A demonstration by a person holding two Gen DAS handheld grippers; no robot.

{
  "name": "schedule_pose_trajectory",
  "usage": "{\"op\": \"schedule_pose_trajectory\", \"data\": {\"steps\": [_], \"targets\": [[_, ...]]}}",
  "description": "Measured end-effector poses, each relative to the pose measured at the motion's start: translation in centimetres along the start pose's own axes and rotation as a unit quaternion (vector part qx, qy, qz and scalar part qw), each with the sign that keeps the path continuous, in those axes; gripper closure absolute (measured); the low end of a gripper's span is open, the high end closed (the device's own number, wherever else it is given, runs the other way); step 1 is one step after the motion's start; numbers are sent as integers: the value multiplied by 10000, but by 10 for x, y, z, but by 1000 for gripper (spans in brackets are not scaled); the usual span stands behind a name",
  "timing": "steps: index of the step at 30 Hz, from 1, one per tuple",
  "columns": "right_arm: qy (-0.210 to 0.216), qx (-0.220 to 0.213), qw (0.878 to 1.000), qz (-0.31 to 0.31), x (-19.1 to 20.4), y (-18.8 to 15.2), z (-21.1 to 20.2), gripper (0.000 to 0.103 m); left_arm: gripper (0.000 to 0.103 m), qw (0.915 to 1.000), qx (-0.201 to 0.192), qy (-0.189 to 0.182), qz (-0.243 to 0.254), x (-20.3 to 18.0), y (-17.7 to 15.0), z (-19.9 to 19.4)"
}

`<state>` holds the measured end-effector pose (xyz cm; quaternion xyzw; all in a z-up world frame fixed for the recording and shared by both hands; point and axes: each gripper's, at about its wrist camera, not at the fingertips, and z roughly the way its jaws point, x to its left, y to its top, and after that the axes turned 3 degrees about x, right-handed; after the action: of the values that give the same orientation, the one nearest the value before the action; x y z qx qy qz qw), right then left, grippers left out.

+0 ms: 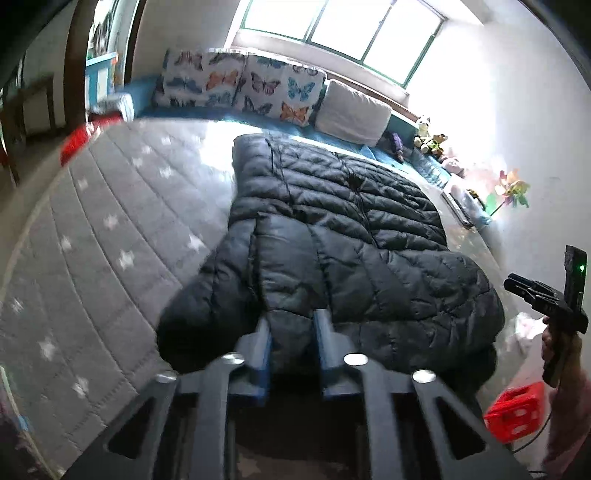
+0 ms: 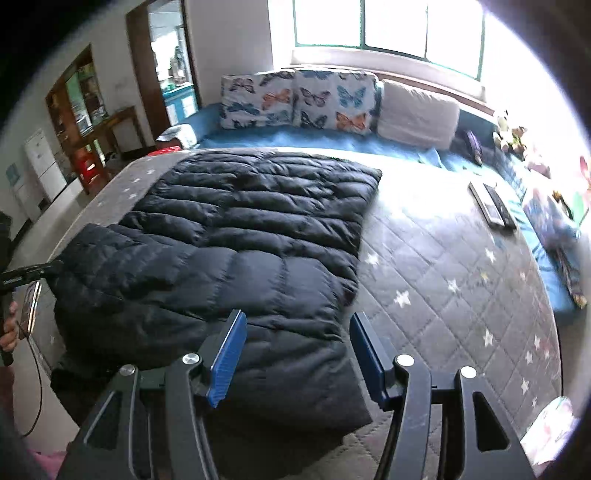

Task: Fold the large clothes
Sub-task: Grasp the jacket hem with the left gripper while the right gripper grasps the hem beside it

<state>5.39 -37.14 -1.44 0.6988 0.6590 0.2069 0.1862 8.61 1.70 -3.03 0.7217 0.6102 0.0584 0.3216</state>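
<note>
1. The black quilted puffer jacket is lying spread across the grey star-printed quilt on the bed, its far hem reaching toward the blue sheet and its puffy near end bunching at the bed's near edge.
2. The left gripper is angling down at the jacket's near end, its blue-padded fingers standing close together and pinching a fold of the black fabric between them.
3. The right gripper is also tilting down over the jacket's near right corner; its fingers are standing well apart, with nothing gripped and the fabric lying below them.
4. In the left wrist view, a hand is holding the right gripper's handle at the frame's right edge, beside the jacket.
5. Behind the jacket, butterfly-print cushions and a white pillow are leaning under the window.
</note>
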Motion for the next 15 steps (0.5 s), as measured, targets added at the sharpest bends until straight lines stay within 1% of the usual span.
{"op": "schedule_pose_trajectory", "data": {"steps": [2, 3, 5, 6, 10, 12, 15], "targets": [[110, 7, 9999, 114, -5, -3, 2, 39, 88, 9997, -214, 47, 52, -3, 6, -13], [247, 40, 9996, 159, -6, -5, 5, 39, 90, 9994, -306, 131, 78, -3, 8, -18], [366, 109, 9992, 130, -2, -9, 13, 39, 90, 9990, -373, 239, 111, -2, 10, -23], [382, 154, 9991, 75, 2, -11, 18, 39, 91, 9989, -351, 284, 101, 0, 9, -22], [425, 382, 9983, -81, 21, -30, 50, 39, 91, 9984, -27, 558, -13, 15, -3, -1], [293, 424, 9984, -231, 30, -37, 60, 39, 91, 9986, 123, 491, -141, 22, -9, 9], [165, 387, 9986, -336, 33, -30, 47, 39, 89, 9989, 200, 386, -166, 28, -11, 9]]}}
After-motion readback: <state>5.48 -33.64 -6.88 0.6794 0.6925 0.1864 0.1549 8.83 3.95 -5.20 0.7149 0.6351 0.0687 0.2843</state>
